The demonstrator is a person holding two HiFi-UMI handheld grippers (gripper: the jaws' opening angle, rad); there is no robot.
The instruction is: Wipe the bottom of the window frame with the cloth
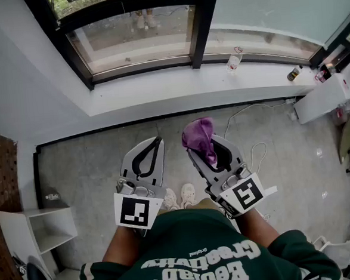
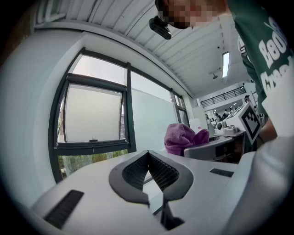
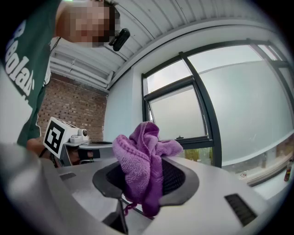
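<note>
**Cloth in hand, wiping not yet begun**

The right gripper (image 1: 210,153) pinches a bunched purple cloth (image 1: 197,133) between its jaws, and the cloth stands up past the tips. The left gripper (image 1: 155,146) has its jaws pressed together with nothing between them. Both are held close to the person's body over the floor, well apart from the window frame (image 1: 140,63) and the white sill (image 1: 189,89) below it. Judging from this, no part of the frame's bottom rail has been wiped. The cloth must first be carried to it, so the whole pass is left.

The head view alone shows the rail's full run, the sill, and a small bottle (image 1: 293,74) standing on the sill at the right. The right gripper view shows the jaws biting the cloth (image 3: 140,158) at its middle, with loose folds above. The left gripper view shows the left gripper's (image 2: 148,158) ribbed pads meeting at their tips.
</note>
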